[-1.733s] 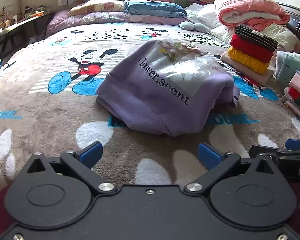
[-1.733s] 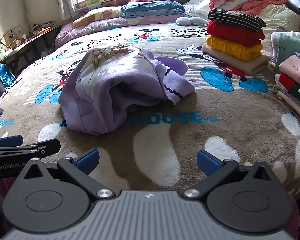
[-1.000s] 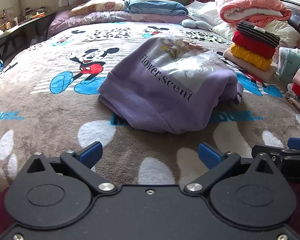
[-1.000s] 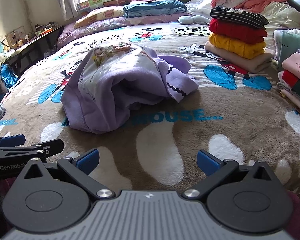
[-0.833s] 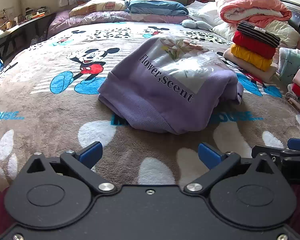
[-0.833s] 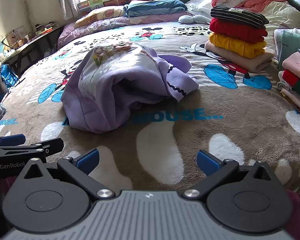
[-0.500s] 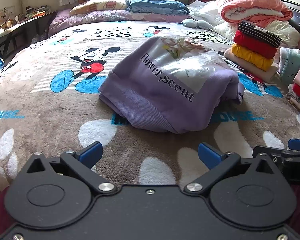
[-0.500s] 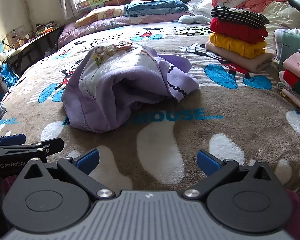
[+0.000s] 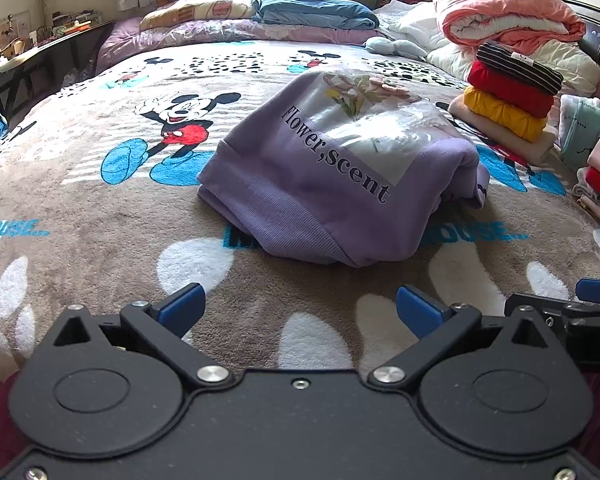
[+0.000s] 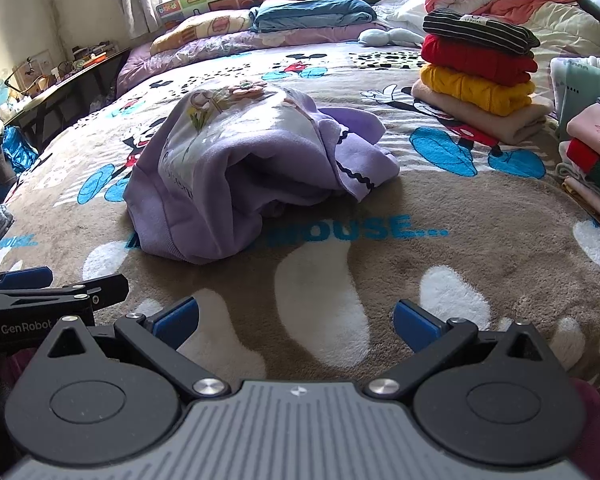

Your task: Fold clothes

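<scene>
Both wrist views look low across the bed, sharing the purple sweatshirt (image 9: 332, 184).

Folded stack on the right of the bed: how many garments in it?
4, stacked top to bottom: striped black, red, yellow, beige. The stack sits beyond the purple sweatshirt. Anything hidden behind it can't be ruled out.
</scene>
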The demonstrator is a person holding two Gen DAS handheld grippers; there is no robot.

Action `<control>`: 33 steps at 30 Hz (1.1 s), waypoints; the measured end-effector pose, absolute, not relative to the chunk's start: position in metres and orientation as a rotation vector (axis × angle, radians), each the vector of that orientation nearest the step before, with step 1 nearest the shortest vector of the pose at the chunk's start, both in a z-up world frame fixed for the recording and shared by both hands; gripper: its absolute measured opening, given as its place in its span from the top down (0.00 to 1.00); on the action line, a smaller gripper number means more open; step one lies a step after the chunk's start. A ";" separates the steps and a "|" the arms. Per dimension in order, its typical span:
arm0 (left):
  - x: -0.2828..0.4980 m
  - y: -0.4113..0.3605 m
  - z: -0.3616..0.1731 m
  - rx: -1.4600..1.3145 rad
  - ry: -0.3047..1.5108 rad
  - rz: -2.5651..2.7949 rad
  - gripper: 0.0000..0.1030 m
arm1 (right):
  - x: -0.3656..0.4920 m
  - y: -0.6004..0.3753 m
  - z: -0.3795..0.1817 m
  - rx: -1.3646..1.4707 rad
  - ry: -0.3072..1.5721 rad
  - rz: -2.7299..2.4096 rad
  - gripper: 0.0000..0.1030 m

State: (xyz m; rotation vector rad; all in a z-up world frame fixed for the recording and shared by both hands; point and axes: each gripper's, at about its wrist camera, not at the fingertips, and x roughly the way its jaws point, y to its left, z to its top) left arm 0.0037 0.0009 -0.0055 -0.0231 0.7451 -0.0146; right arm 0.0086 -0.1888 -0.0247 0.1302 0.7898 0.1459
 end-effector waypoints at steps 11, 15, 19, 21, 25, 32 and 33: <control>0.004 0.000 -0.005 -0.021 0.746 -0.016 0.00 | 0.008 -0.188 -0.025 0.128 0.793 0.148 0.00; 0.004 0.000 -0.005 -0.020 0.746 -0.017 0.00 | 0.008 -0.188 -0.025 0.127 0.794 0.149 0.00; 0.005 0.000 -0.005 -0.020 0.746 -0.018 0.00 | 0.008 -0.187 -0.027 0.139 0.805 0.163 0.00; 0.005 0.000 -0.005 -0.020 0.745 -0.017 0.00 | 0.008 -0.188 -0.027 0.141 0.806 0.164 0.00; 0.006 0.000 -0.005 -0.023 0.745 -0.018 0.00 | 0.007 -0.192 -0.025 0.175 0.792 0.184 0.00; 0.012 -0.003 -0.005 -0.031 0.756 -0.021 0.00 | 0.009 -0.199 -0.022 0.208 0.774 0.202 0.00; 0.014 -0.003 -0.005 -0.037 0.761 -0.024 0.00 | 0.010 -0.201 -0.022 0.215 0.772 0.203 0.00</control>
